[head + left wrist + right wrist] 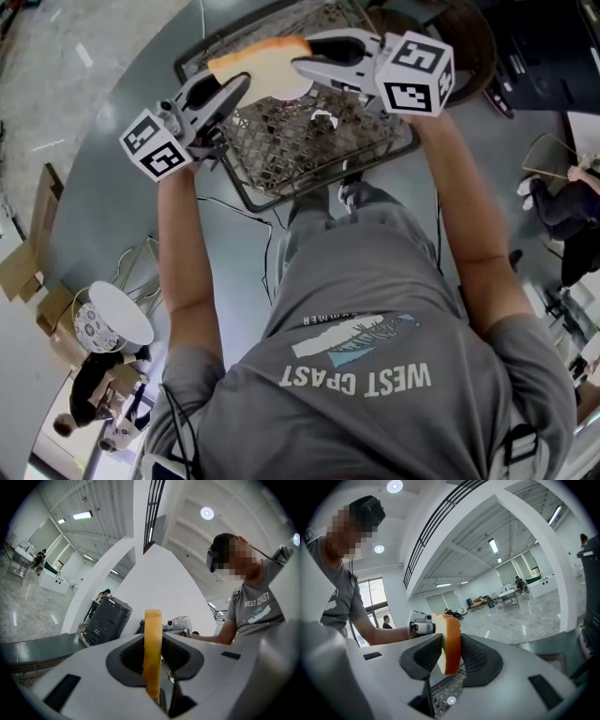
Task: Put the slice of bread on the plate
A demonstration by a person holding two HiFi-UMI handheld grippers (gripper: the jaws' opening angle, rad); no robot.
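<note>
bread slice point(262, 58) | held: left hand-held gripper point(152, 657), right hand-held gripper point(449, 652) (over wire basket point(300, 141))

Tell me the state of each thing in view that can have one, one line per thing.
slice of bread: lifted in the air over the wire basket, lying roughly flat, gripped at both ends.
left gripper: jaws shut on the bread's left end.
right gripper: jaws shut on the bread's right end.
wire basket: open-topped, standing on the grey table beneath the bread.
</note>
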